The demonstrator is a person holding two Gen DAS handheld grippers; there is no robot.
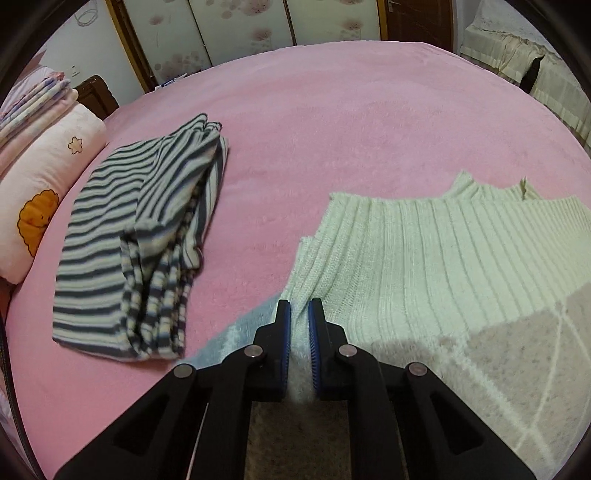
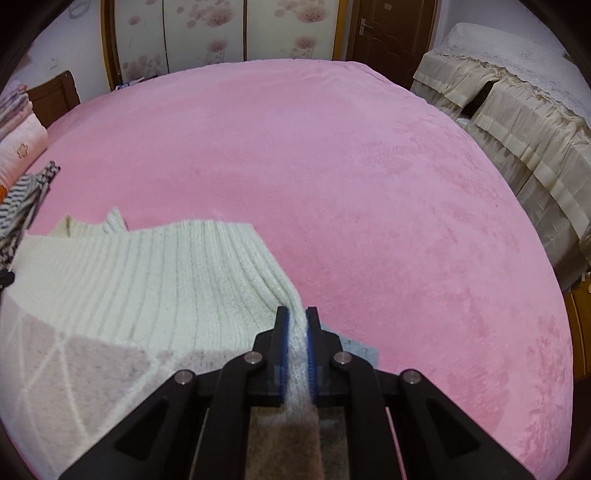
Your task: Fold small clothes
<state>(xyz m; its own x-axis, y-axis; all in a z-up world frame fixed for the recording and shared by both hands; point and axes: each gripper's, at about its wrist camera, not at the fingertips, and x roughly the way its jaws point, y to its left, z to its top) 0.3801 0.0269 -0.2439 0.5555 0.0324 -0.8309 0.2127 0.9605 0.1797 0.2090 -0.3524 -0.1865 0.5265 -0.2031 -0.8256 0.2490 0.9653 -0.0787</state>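
Note:
A cream ribbed knit sweater (image 1: 436, 254) with a beige diamond-patterned lower part lies on the pink bed (image 1: 332, 122). My left gripper (image 1: 299, 310) is shut on the sweater's left edge, with fabric bunched between its blue pads. My right gripper (image 2: 296, 317) is shut on the sweater's (image 2: 147, 280) right edge in the same way. A pale blue layer shows under the sweater beside each gripper. A folded blue-and-white striped garment (image 1: 140, 240) lies to the left on the bed; its edge shows in the right wrist view (image 2: 22, 206).
Pink pillows (image 1: 40, 199) and stacked folded bedding (image 1: 33, 99) lie at the bed's left side. A cream-covered sofa (image 2: 517, 122) stands to the right of the bed (image 2: 369, 166). A floral wardrobe (image 2: 221, 33) and a brown door (image 2: 388, 33) are behind it.

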